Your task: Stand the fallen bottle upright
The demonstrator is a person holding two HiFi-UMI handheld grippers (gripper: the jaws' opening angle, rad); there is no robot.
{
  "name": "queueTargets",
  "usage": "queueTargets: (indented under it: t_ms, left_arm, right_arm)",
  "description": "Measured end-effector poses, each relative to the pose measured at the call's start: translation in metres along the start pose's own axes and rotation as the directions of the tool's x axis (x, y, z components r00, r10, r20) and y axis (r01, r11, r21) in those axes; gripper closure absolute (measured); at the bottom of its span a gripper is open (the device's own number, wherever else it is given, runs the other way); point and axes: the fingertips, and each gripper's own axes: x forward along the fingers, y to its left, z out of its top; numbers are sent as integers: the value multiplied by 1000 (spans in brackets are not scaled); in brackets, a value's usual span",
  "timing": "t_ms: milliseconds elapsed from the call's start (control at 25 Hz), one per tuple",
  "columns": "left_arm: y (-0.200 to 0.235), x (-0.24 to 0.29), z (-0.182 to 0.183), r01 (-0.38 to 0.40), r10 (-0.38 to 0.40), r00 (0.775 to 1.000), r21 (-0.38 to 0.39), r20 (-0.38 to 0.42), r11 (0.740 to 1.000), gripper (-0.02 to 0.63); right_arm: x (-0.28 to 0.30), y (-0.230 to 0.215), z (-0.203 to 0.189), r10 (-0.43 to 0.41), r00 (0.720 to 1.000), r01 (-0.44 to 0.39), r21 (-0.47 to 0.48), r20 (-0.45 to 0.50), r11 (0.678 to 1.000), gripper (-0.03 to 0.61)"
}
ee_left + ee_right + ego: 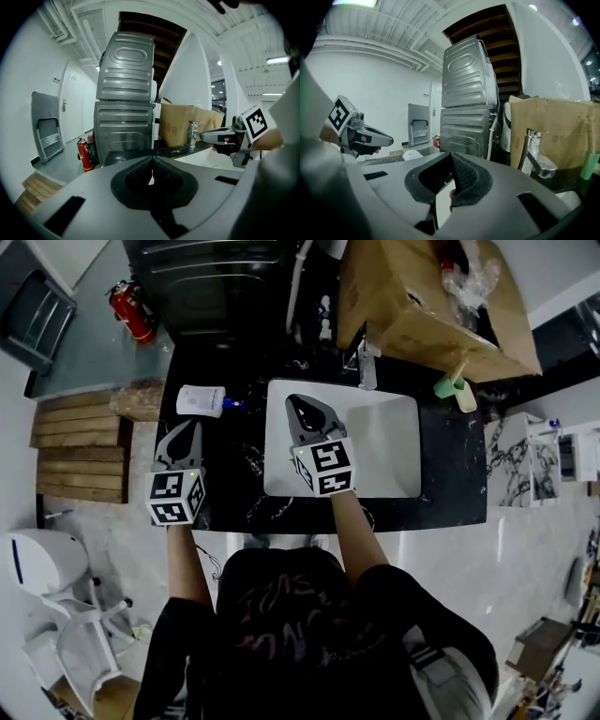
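Note:
The fallen bottle (201, 401), white with a blue cap, lies on its side on the black countertop (450, 474), left of the white sink (384, 451). My left gripper (193, 425) hovers just in front of the bottle, a short way off, with its pads closed together and empty (151, 159). My right gripper (294, 399) is over the left part of the sink, its pads meeting at the tips with nothing held (450, 157). In the right gripper view the bottle (411, 154) shows as a small white shape on the counter, beside the left gripper (386, 139).
A chrome faucet (367, 367) stands behind the sink, with a big cardboard box (422, 296) beyond it. Stacked grey metal machines (125, 108) rise behind the counter. A red fire extinguisher (131, 310) and wooden boards (80, 442) are on the floor at left.

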Motion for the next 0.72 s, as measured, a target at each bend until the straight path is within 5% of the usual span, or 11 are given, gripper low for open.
queueTargets:
  t_ms: [560,640,720]
  left_arm:
    - [-35,50,5,214,-202,975,153,-89,965,597]
    - [-40,53,1,245,-227,967,171,-119,954,501]
    - [-43,56,-2,270,-244,959,195,-144,943,488]
  right_arm:
    - [-23,-35,-16,-166,986,165,104,6,981,563]
    - [-26,-37,-18,-177,984,176,111,1,978,563]
    - [-27,-39,-22,-188,982,187,121,-5,975,563]
